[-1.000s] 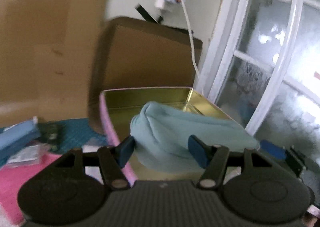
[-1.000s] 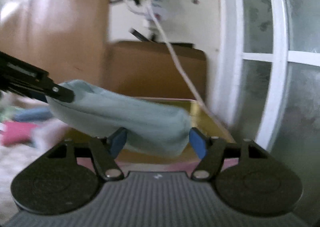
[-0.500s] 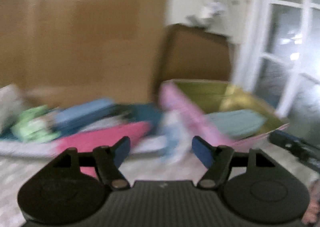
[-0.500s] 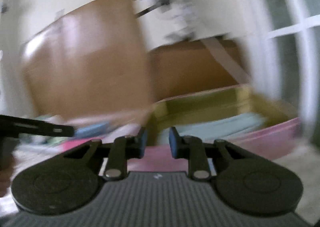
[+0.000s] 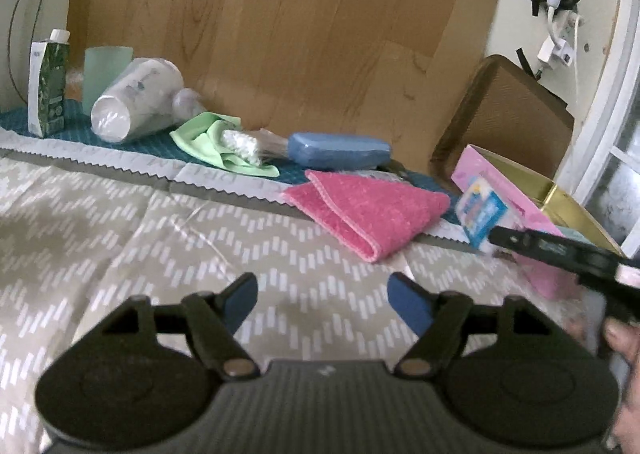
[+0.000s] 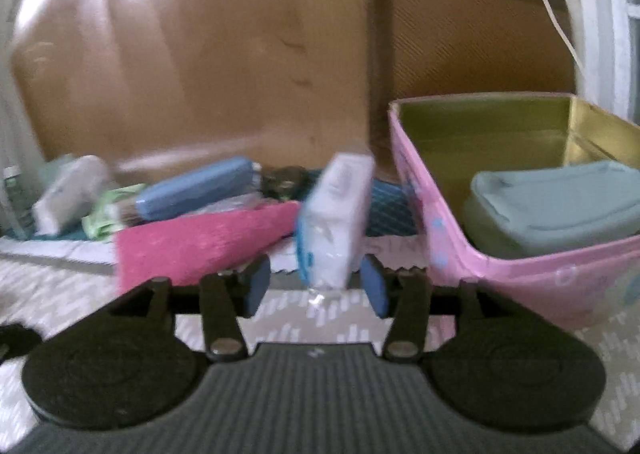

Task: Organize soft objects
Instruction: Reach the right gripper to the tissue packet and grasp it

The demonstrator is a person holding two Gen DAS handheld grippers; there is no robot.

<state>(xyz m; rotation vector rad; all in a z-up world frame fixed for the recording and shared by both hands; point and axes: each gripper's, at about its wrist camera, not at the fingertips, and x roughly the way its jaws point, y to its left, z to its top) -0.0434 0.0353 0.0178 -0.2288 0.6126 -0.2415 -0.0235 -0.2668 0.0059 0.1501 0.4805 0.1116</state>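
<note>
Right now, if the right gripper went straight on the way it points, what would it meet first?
Probably the white and blue packet. It stands tilted just ahead of the right gripper, whose jaws are opening with nothing pressed between the pads. The picture is blurred, so whether the packet's lower end already lies between the fingers is unclear.

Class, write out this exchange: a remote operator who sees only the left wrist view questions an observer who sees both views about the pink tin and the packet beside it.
Operator: What is inside the pink tin? I see only its edge.
Observer: A folded pale teal cloth lies in it.
Operator: And the white-and-blue packet against it?
Observer: It stands tilted between the fingers of the right tool, whose jaws are opening; the pads are not pressing on it.
</note>
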